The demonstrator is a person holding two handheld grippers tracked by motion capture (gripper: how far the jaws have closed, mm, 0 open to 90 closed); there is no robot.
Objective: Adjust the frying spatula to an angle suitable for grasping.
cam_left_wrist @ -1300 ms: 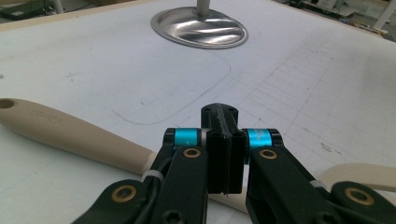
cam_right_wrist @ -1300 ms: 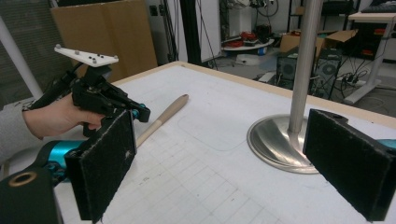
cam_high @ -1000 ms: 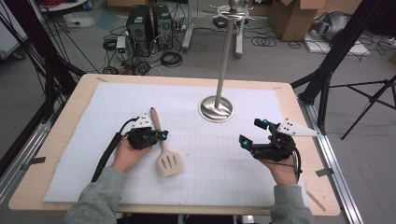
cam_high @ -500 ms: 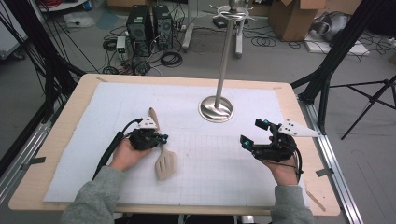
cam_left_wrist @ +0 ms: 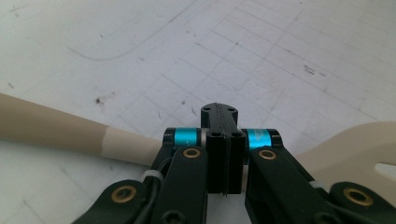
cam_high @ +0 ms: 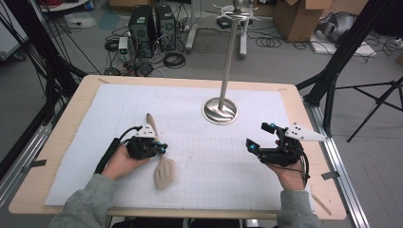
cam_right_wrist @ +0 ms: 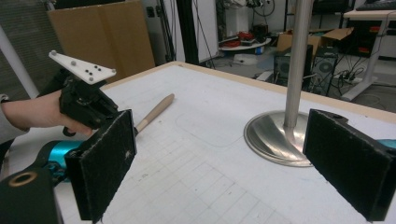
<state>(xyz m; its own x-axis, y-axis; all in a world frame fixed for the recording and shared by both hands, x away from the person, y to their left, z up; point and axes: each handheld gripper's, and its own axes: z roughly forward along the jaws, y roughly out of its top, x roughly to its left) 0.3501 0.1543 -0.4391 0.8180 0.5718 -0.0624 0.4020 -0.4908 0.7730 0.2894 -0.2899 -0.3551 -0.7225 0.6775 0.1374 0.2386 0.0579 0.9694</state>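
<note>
The table [cam_high: 62, 142] carries a white gridded mat [cam_high: 199, 156], and a steel stand [cam_high: 220, 110] rises beyond the right tongs [cam_high: 260, 136], whose jaws gape wide with nothing between. The left tongs [cam_high: 160, 148] are clamped on the neck of a wooden spatula [cam_high: 164, 172]; its handle runs away past them, its blade lies nearer the person. Over the last second the blade has rolled from flat and slotted-face-up to more edge-on, so the left hand seems to be turning the spatula over. In the left tongs' own view [cam_left_wrist: 223, 140] the neck is hidden behind the jaws, and the blade is cut off.
</note>
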